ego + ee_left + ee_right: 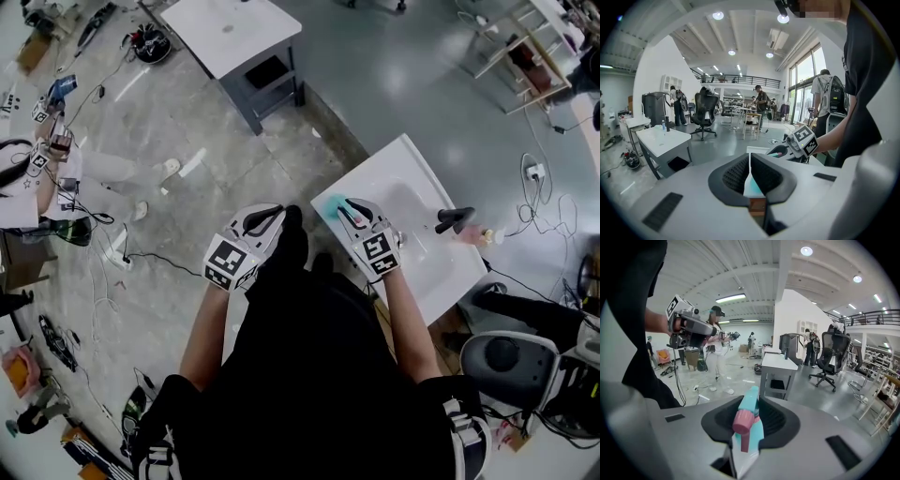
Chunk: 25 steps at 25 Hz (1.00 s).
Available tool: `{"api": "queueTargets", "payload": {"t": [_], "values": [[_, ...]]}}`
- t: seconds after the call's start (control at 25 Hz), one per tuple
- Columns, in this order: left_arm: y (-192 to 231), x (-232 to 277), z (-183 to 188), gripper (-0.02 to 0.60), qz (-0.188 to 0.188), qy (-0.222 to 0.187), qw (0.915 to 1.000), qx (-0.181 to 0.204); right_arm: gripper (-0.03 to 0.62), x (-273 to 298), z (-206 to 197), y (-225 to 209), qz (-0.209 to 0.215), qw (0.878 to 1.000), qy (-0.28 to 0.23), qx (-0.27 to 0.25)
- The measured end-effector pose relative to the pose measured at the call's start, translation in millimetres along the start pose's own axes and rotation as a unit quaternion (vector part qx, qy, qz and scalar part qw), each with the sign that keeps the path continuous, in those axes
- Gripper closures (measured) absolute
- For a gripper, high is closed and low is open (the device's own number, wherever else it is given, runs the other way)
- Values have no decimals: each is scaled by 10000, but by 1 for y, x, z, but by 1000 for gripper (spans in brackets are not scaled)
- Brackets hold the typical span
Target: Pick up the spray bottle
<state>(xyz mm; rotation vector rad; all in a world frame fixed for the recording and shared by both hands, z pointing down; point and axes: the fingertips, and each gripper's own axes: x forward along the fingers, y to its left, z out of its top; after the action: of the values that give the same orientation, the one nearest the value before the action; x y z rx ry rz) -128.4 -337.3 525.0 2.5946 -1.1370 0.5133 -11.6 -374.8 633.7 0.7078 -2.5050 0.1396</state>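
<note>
The spray bottle (752,401), teal with a pink nozzle (742,420), lies at the near left corner of the white table (422,187). My right gripper (751,403) is shut on its head, with a pad against each side. From above, the right gripper (356,216) sits over the bottle's teal body (330,204). The left gripper view also shows the right gripper (787,149) and the bottle (776,151). My left gripper (270,218) hangs left of the table over the floor, and its jaws (750,161) are shut on nothing.
A second bottle (461,223) with a black trigger stands at the table's right side. A grey-legged table (234,33) is further off, and an office chair (506,361) sits at the lower right. Cables and clutter (66,206) litter the floor on the left.
</note>
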Motion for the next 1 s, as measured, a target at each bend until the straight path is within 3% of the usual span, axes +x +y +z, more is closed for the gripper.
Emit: {"api": "queueTargets", "payload": {"t": [1.0], "values": [[-13, 0, 8, 552, -97, -124, 9999, 28, 484, -32, 38, -10, -241, 9985, -467, -121]]}}
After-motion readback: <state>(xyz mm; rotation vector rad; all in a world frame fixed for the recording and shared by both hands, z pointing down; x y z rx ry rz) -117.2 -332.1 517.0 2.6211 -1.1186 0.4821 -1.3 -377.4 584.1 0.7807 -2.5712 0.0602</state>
